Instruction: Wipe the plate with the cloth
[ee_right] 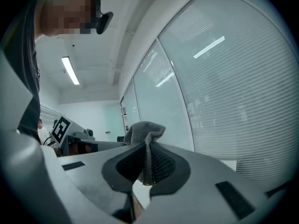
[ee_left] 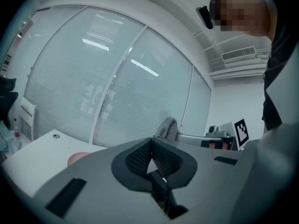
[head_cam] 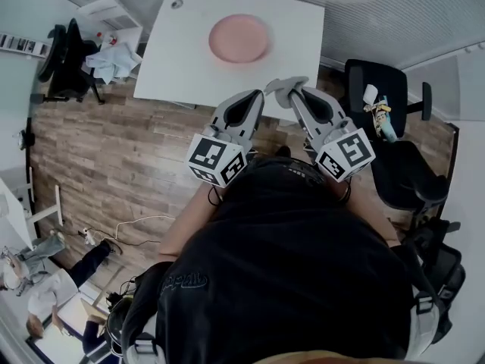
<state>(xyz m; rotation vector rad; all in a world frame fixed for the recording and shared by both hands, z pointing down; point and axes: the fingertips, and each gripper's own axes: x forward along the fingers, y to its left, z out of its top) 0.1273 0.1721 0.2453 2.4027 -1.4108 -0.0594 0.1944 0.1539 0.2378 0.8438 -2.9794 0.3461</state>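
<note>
Approach step; wiping not yet begun. The jaws of your right gripper (ee_right: 147, 148) are clamping the grey knitted cloth (ee_right: 145, 134); those of your left gripper (ee_left: 152, 141) are pressing together, empty. The round pink plate (head_cam: 239, 38) is lying at 12 o'clock on the white surface (head_cam: 182, 59), well apart. Next: lowering the cloth onto it.

White table (head_cam: 182, 59): one pink plate (head_cam: 239, 38), flat, about mid-width, toward the far edge; one small round fitting (head_cam: 176, 4) at the far left corner. Wooden floor (head_cam: 98, 165), nearer and left: white cable (head_cam: 144, 220), loose.
</note>
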